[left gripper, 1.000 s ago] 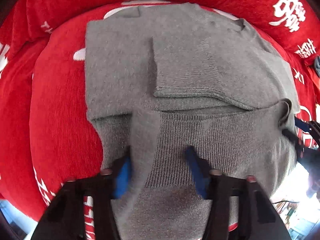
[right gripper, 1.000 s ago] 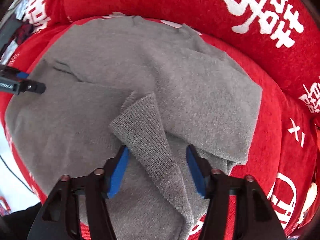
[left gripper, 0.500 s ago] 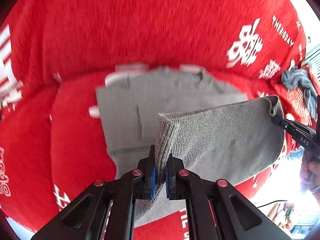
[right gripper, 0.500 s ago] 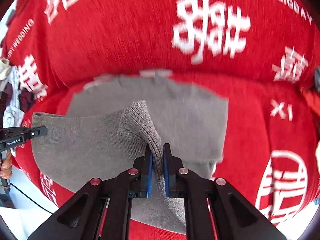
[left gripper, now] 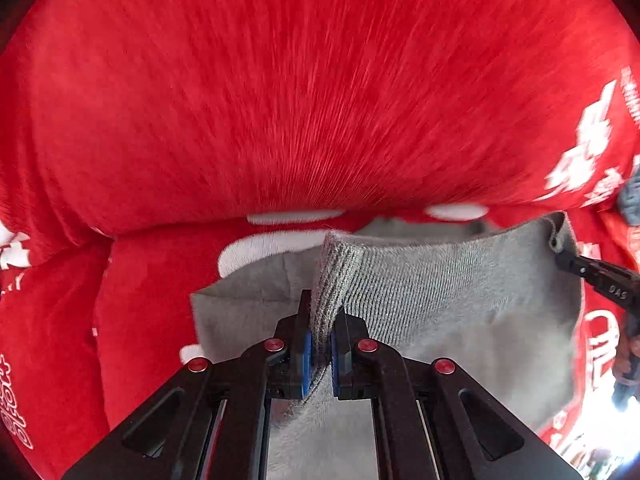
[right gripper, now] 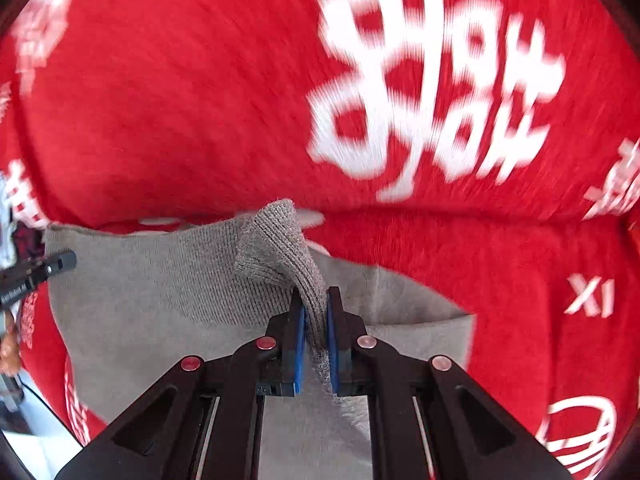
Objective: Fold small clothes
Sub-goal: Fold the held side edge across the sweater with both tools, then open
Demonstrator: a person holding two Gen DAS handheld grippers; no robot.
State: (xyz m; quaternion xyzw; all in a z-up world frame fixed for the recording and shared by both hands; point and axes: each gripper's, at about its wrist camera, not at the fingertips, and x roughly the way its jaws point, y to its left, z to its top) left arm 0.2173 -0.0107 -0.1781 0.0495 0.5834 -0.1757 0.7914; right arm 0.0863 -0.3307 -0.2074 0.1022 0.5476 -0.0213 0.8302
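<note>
A grey knit sweater (left gripper: 440, 300) lies on a red sofa seat, its near ribbed hem lifted. My left gripper (left gripper: 320, 320) is shut on the hem's left corner. My right gripper (right gripper: 316, 312) is shut on the hem's right corner (right gripper: 276, 240). The hem stretches taut between them above the rest of the sweater (right gripper: 160, 300). The right gripper's tip also shows in the left wrist view (left gripper: 592, 272), and the left gripper's tip in the right wrist view (right gripper: 40, 272). The sweater's far part is mostly hidden behind the raised hem.
The red sofa backrest (left gripper: 300, 100) with white printed characters (right gripper: 432, 80) rises close behind the sweater. A grey-blue cloth (left gripper: 630, 200) lies at the right edge. A hand (right gripper: 8, 344) shows at the left edge.
Both grippers shut on the hem corners, lifted them and carried the hem forward toward the backrest. The backrest now fills most of both views.
</note>
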